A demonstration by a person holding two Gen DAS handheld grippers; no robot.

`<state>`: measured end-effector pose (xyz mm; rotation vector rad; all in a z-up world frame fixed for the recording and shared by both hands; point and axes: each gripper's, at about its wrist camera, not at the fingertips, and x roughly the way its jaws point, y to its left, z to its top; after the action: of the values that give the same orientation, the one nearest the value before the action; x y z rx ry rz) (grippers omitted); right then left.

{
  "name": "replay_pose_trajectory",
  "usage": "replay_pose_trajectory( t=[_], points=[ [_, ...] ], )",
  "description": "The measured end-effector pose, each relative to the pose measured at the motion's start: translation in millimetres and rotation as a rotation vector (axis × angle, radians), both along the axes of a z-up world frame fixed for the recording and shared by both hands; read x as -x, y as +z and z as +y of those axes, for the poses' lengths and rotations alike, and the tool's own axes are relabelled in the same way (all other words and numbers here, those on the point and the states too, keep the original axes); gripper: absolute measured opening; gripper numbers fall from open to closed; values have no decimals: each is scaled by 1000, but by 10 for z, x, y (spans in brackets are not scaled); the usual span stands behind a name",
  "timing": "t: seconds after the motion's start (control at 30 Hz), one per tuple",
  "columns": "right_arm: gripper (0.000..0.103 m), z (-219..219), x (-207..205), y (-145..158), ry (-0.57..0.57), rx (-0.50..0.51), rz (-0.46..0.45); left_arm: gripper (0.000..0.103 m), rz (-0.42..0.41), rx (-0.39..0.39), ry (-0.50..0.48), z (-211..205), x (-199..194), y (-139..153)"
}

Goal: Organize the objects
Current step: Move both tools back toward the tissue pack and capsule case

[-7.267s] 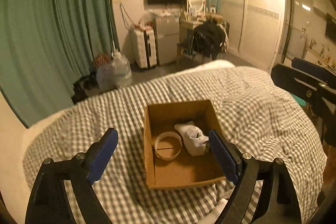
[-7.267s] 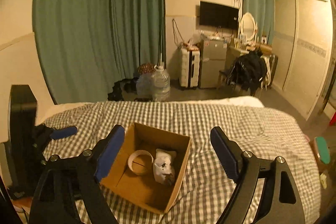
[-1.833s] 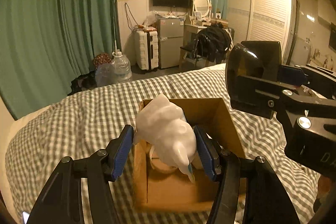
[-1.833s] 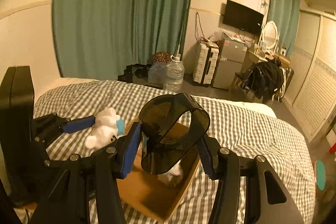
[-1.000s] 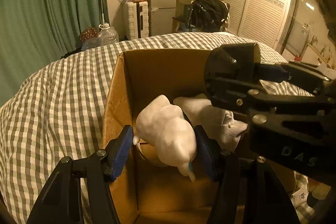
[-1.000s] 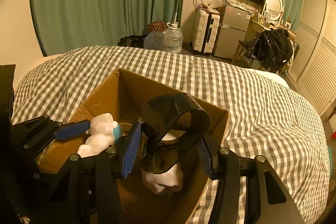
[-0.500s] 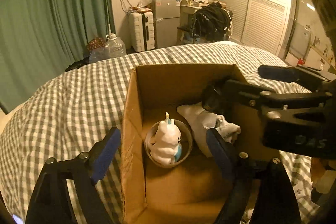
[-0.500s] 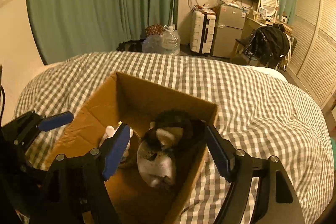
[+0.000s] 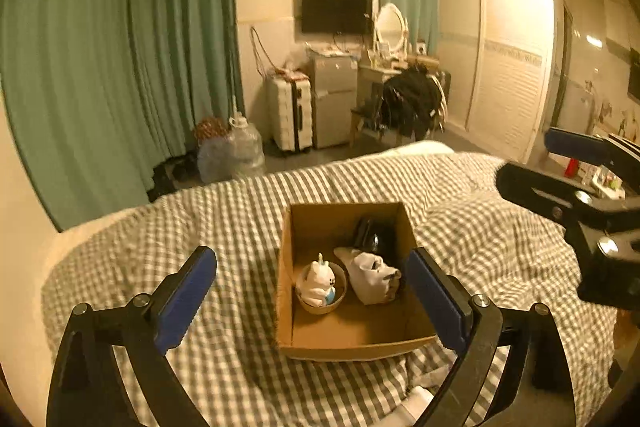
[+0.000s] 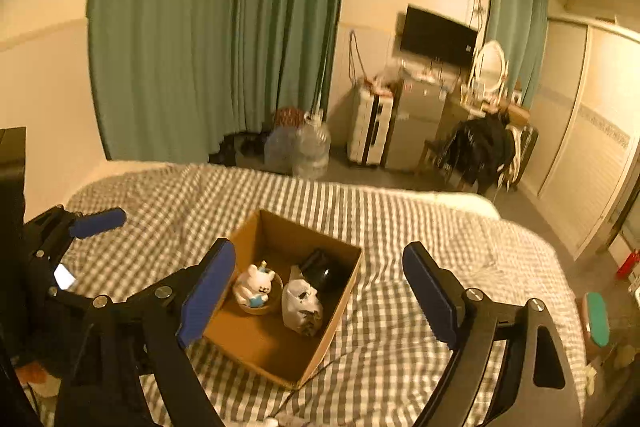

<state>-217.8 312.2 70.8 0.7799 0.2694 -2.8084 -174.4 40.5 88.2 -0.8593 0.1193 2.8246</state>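
an open cardboard box (image 9: 344, 341) sits on the bed (image 9: 224, 227), on its grey-and-white checked cover. inside the box, toward its left wall, a shallow round bowl (image 9: 320, 303) holds a white bunny figure (image 9: 319, 279) with a blue patch at its base; the figure sits upright in the bowl. just right of the bowl lies a crumpled white sock (image 9: 372, 277), touching or nearly touching the bowl's rim. behind the sock, in the far right corner of the box, rests a dark, glossy round object (image 9: 372, 233); what it is cannot be told. the near part of the box floor is bare cardboard.

the left gripper (image 9: 312, 297) hovers above the near side of the box with its blue-padded fingers spread wide and nothing between them. the right gripper (image 10: 320, 291) is likewise spread wide and holds nothing, hanging over the bed with the box seen between its fingers.
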Motion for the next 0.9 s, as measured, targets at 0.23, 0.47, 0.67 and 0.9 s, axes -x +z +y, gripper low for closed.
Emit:
replay_pose_trajectory(
  t=[0.23, 0.47, 0.67, 0.9],
  points=[
    [87, -120, -722, 468, 59, -36, 64, 100, 34, 42, 61, -163, -530, 375],
    [87, -227, -1238, 471, 143, -77, 81, 100, 37, 84, 82, -259, -899, 232],
    [87, -291, -1305, -16, 218, -126, 9, 100, -17, 117, 135, -316, -1001, -337],
    [87, -210, -1022, -911, 260, -156, -158, 100, -147, 118, 194, -271, -947, -1167]
  ],
)
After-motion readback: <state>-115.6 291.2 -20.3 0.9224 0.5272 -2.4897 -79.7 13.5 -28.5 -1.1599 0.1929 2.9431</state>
